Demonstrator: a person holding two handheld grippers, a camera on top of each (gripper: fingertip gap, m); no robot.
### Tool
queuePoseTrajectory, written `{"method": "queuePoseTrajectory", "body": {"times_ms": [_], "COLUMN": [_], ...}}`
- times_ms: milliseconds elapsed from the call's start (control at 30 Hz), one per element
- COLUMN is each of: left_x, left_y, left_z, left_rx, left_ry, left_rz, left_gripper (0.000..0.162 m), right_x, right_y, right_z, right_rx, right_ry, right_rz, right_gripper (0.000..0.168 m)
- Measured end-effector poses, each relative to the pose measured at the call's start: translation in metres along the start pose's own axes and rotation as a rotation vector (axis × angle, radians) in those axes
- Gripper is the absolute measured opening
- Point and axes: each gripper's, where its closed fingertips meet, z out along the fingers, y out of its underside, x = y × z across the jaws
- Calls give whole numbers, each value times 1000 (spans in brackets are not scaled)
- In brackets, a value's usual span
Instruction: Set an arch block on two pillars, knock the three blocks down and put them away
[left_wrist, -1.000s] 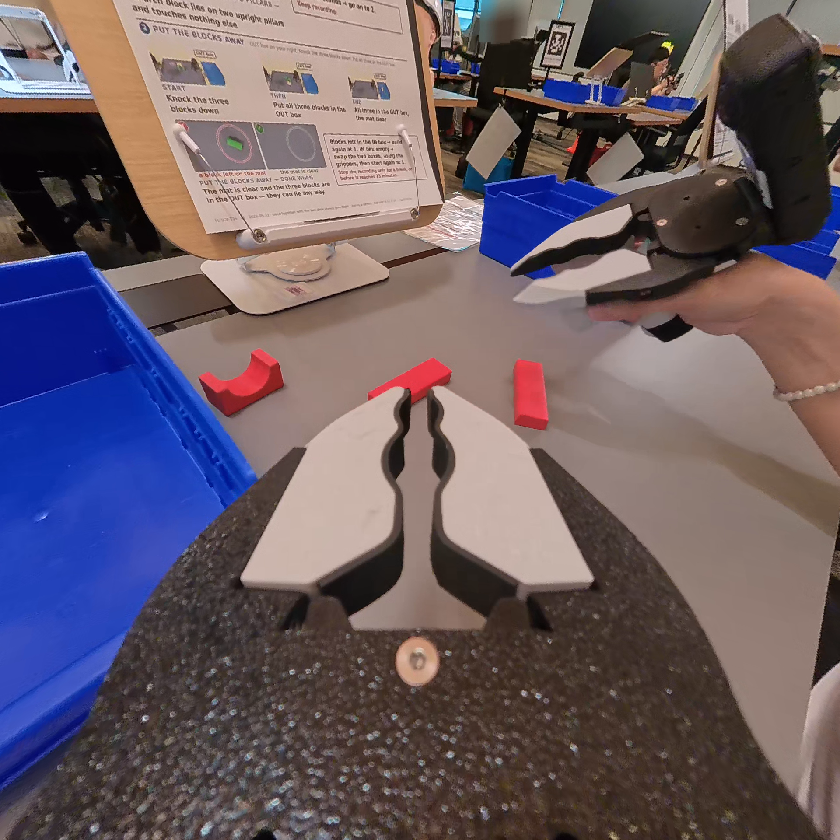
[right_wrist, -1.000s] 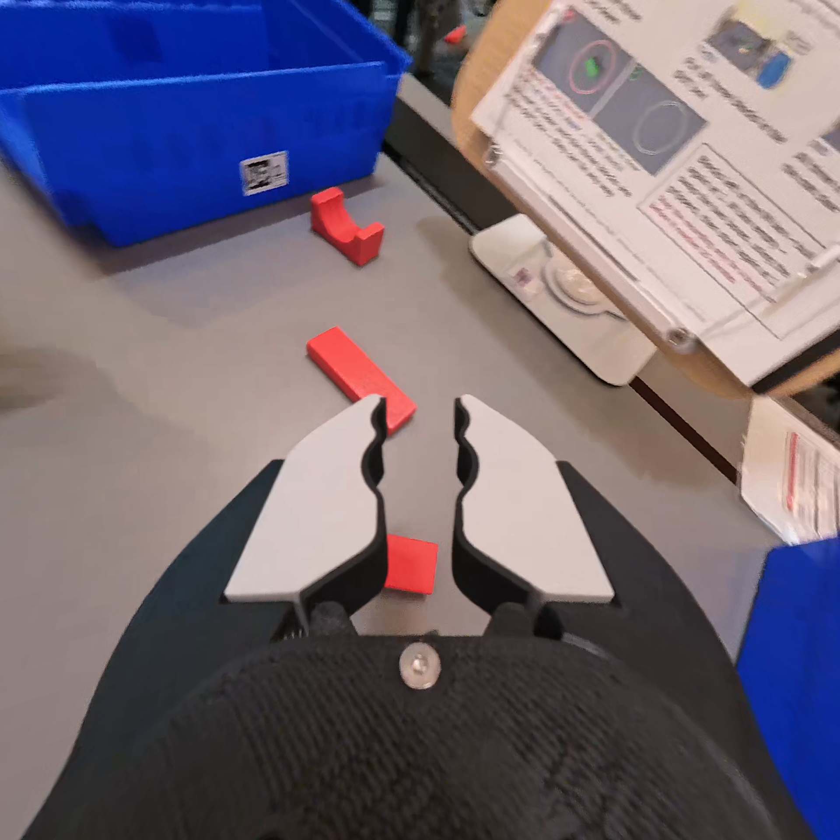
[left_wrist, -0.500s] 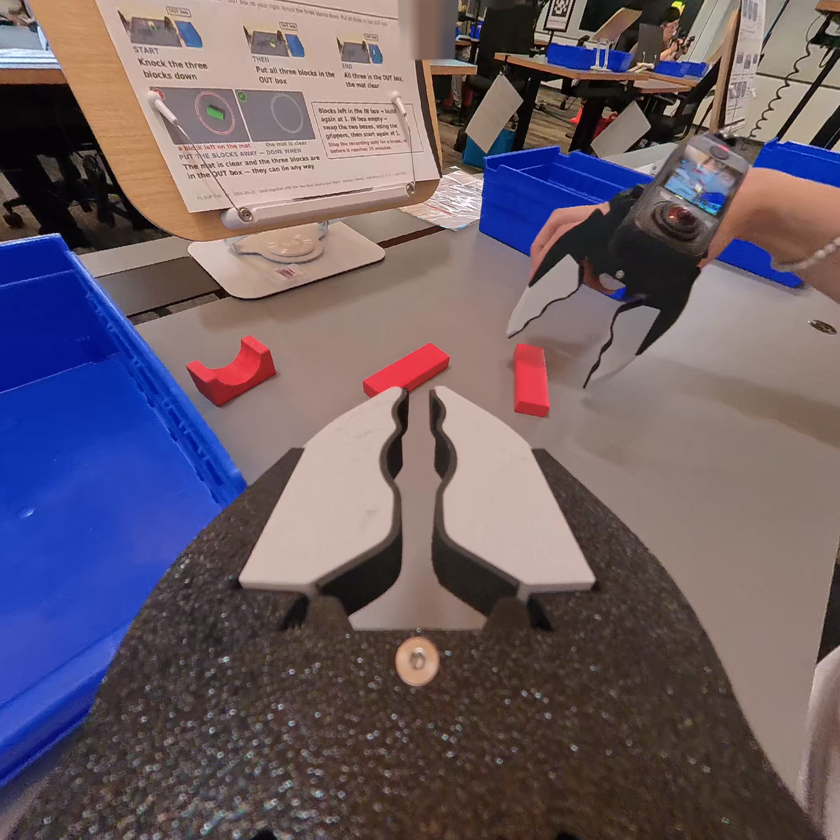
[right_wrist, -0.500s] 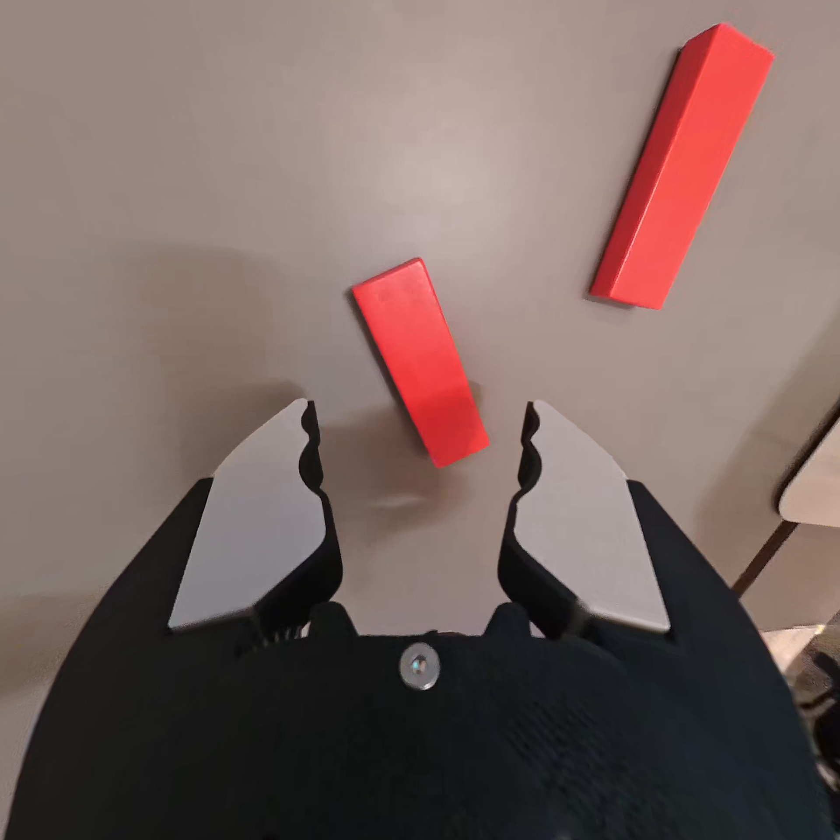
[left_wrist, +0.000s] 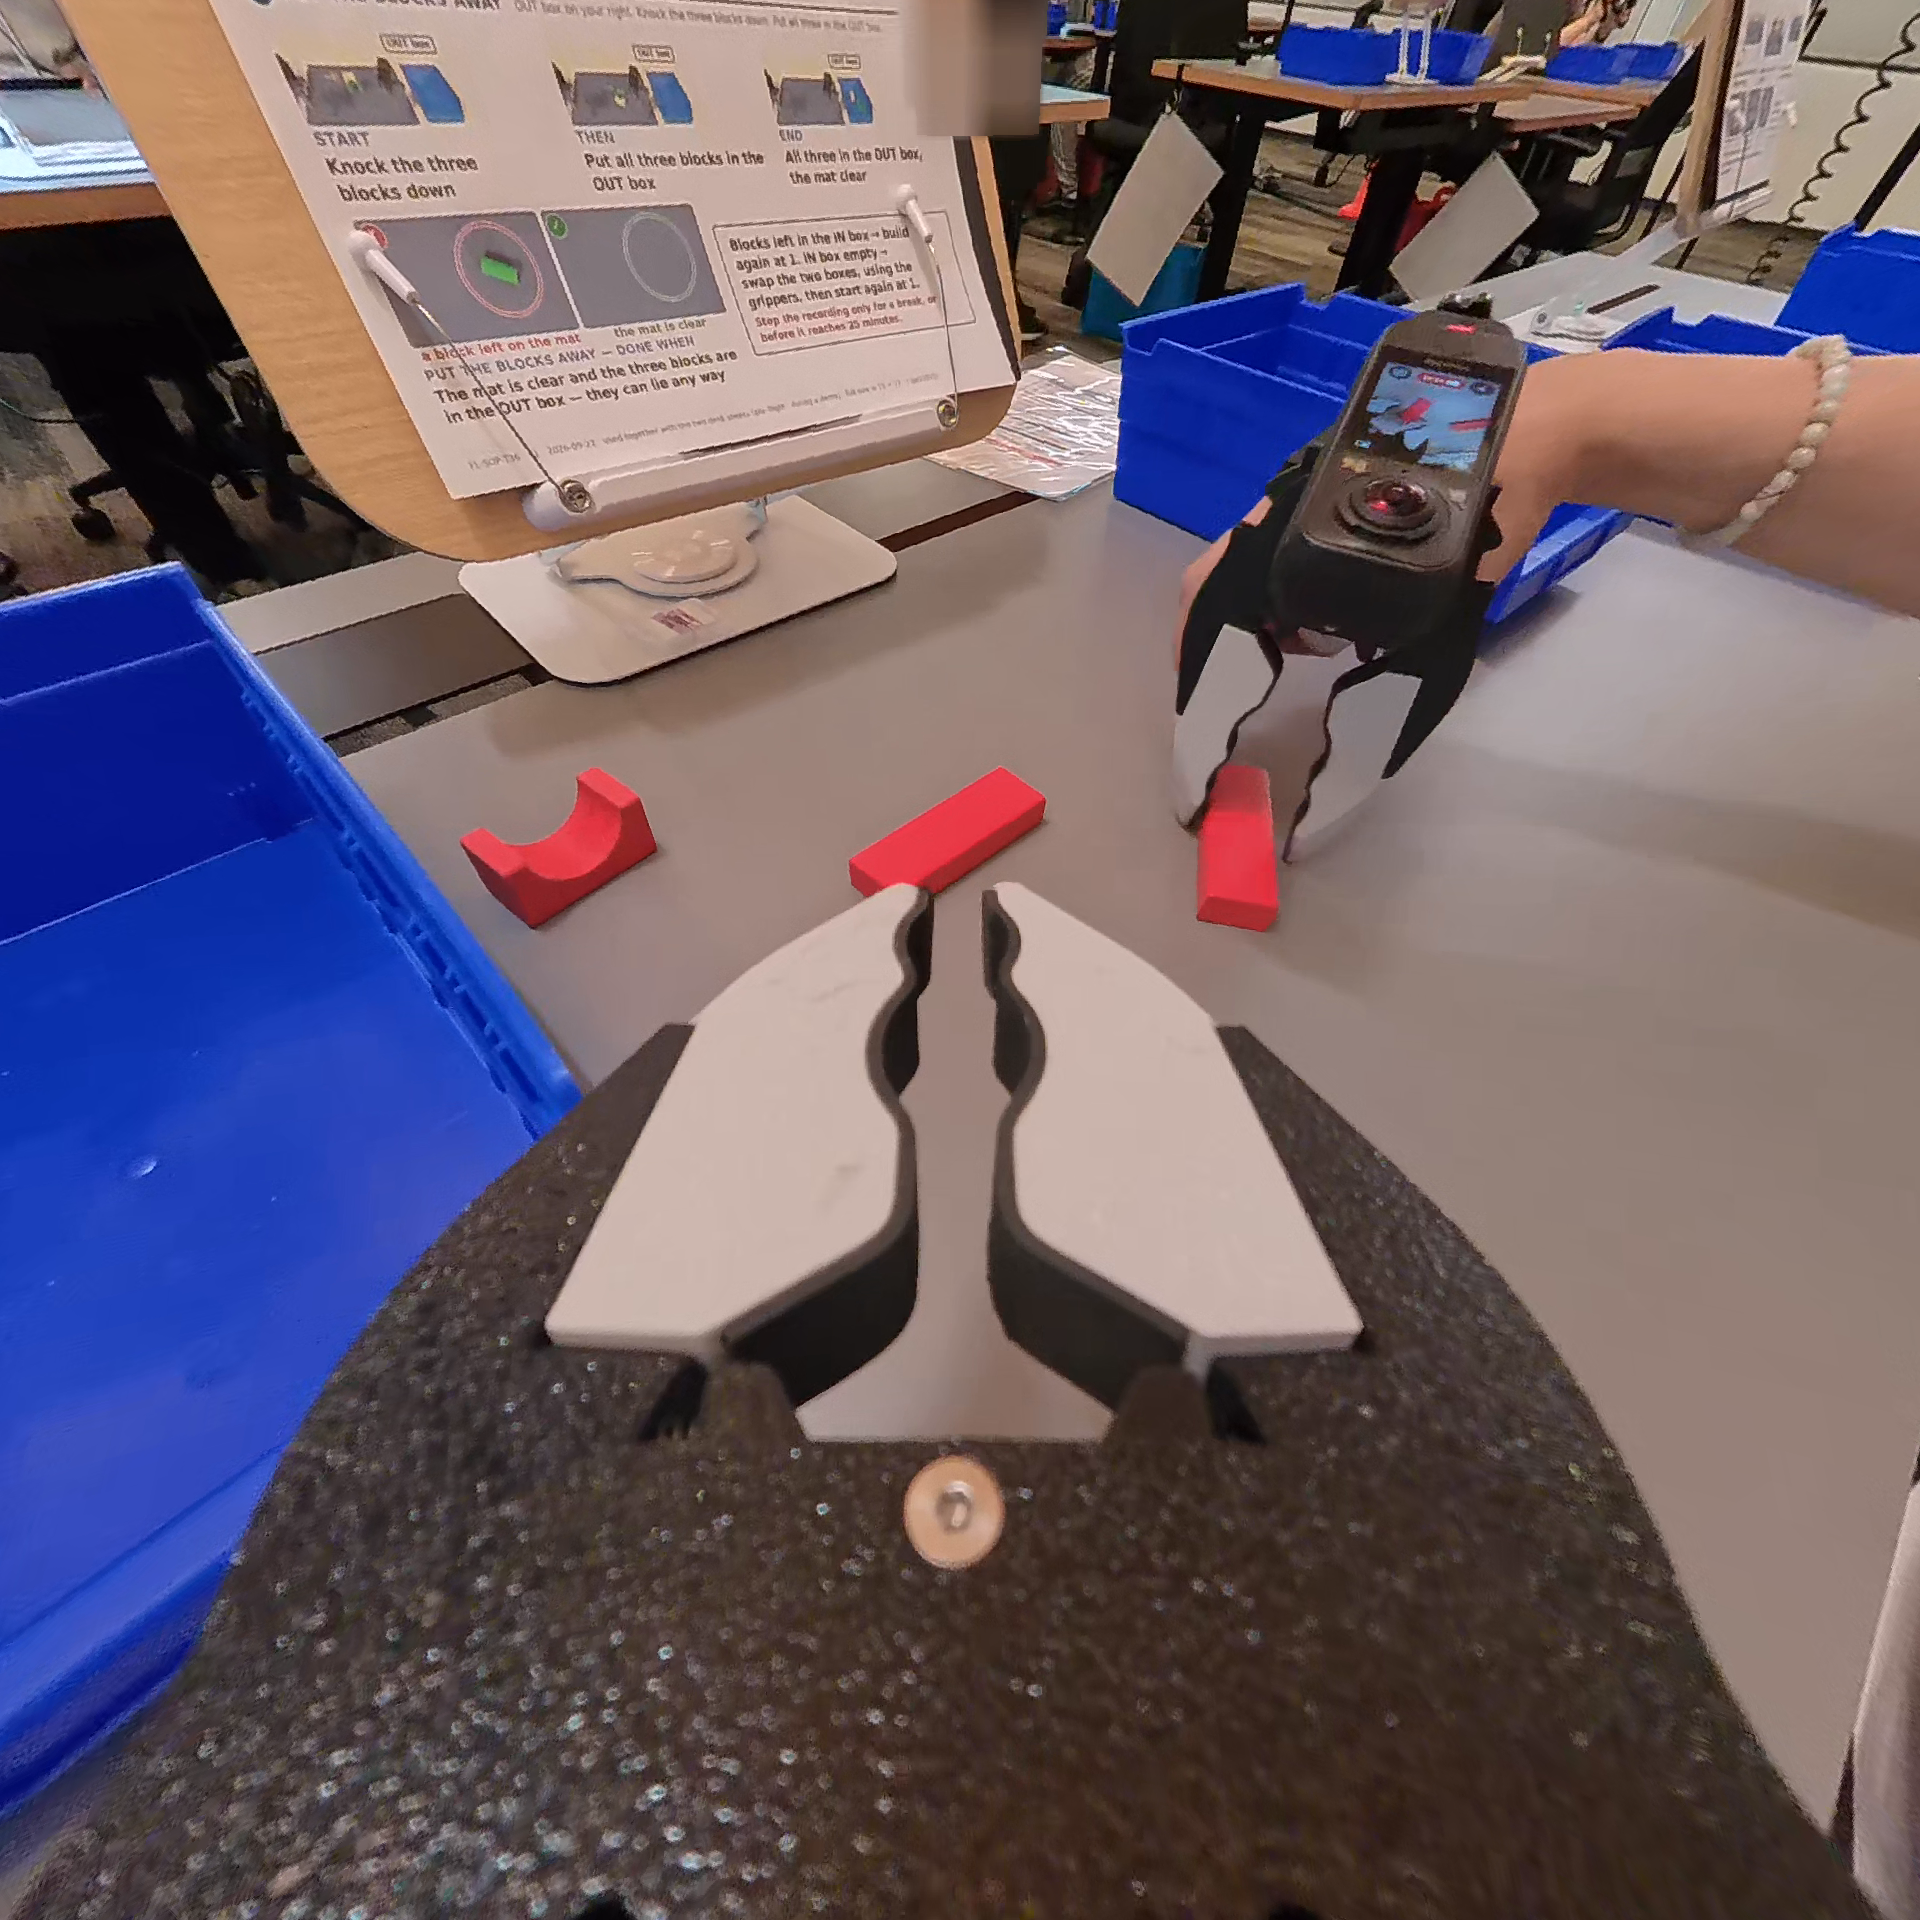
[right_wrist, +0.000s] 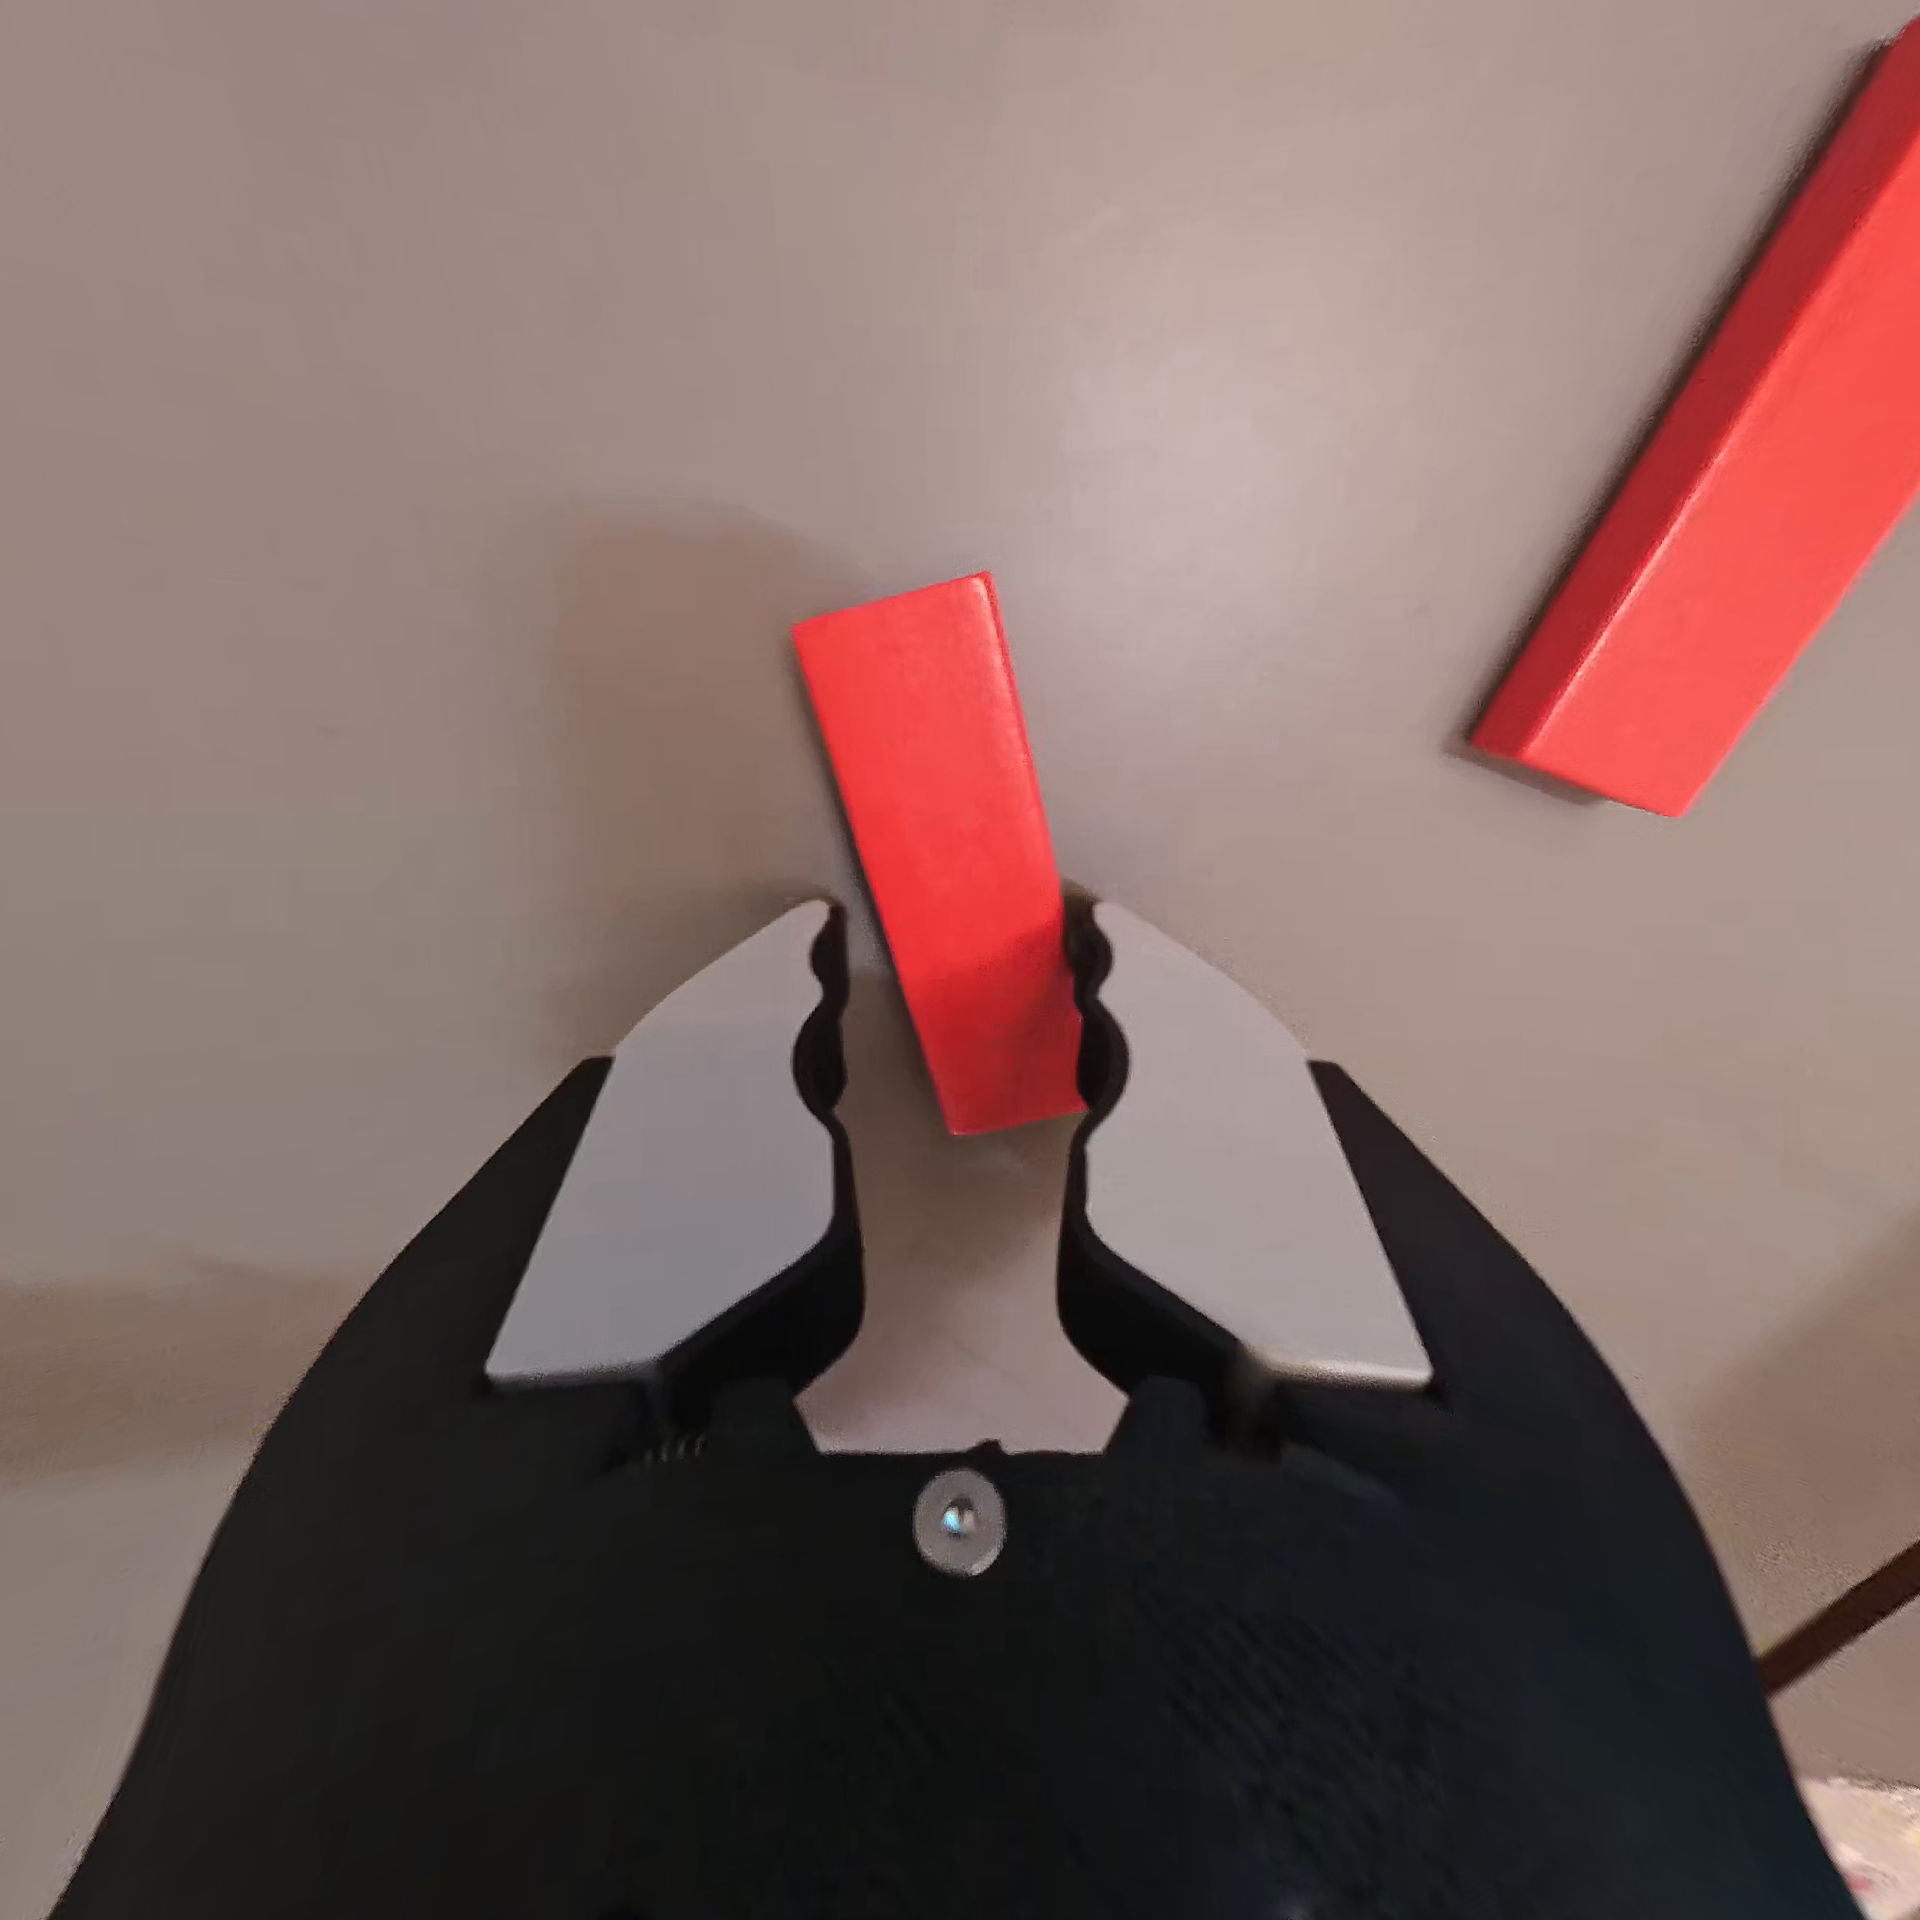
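My right gripper (right_wrist: 956, 912) points down at the grey table and is open, its jaws straddling one end of a short red bar block (right_wrist: 935, 810). The right finger touches the block; a small gap shows at the left finger. In the left wrist view this gripper (left_wrist: 1242, 836) stands over the same block (left_wrist: 1236, 883). A longer red bar (left_wrist: 948, 829) lies beside it and also shows in the right wrist view (right_wrist: 1714, 540). A red arch block (left_wrist: 561, 847) lies farther left. My left gripper (left_wrist: 956, 904) hovers low, shut and empty, just short of the longer bar.
A large blue bin (left_wrist: 416, 883) stands at the left edge of the table (left_wrist: 1558, 1091). A wooden stand with an instruction sheet (left_wrist: 623, 260) is at the back. More blue bins (left_wrist: 1226, 416) sit at the back right. A person's arm (left_wrist: 1662, 457) holds the right gripper. My right fingertips sit around 25 centimetres from my left ones.
The right gripper swung from level to pointing down, opened wide, dropped over the short red bar and narrowed its jaws around it. The left gripper barely moved.
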Motion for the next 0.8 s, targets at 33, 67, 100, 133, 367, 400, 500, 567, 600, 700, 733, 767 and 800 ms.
{"method": "queuePoseTrajectory", "body": {"times_ms": [33,67,100,133,367,400,500,567,600,700,733,767,800], "left_x": [1,1,2,2,4,4,3,3,4,6,6,6,6], "left_y": [0,1,1,1,6,7,9,9,9,10,10,10,11], "left_z": [1,2,2,3,7,7,8,10,10,12,13,13,14], "left_rx": [0,-1,-3,-5,-29,-32,-38,-41,-42,-49,-50,-50,-50], "left_ry": [5,9,10,10,2,2,0,2,4,8,10,11,13], "left_rz": [-4,-6,-6,-4,17,16,11,8,9,15,16,17,15], "left_gripper": [8,9,9,9,9,9,9,9,9,9,9,9,9], "right_x": [0,-1,0,0,2,5,17,24,24,-2,-11,-19,-26], "right_y": [0,0,0,0,13,20,68,126,164,259,279,290,297], "right_z": [0,0,0,0,-50,-72,-142,-179,-194,-198,-191,-179,-165], "right_rx": [8,16,22,25,85,109,132,71,14,-81,-67,-34,5], "right_ry": [-3,-3,-3,0,103,137,286,418,485,530,536,508,475], "right_rz": [-2,-6,-2,9,128,174,373,587,740,1225,1350,1427,1490], "right_gripper": [35,35,34,34,33,33,33,33,33,33,33,33,34]}}
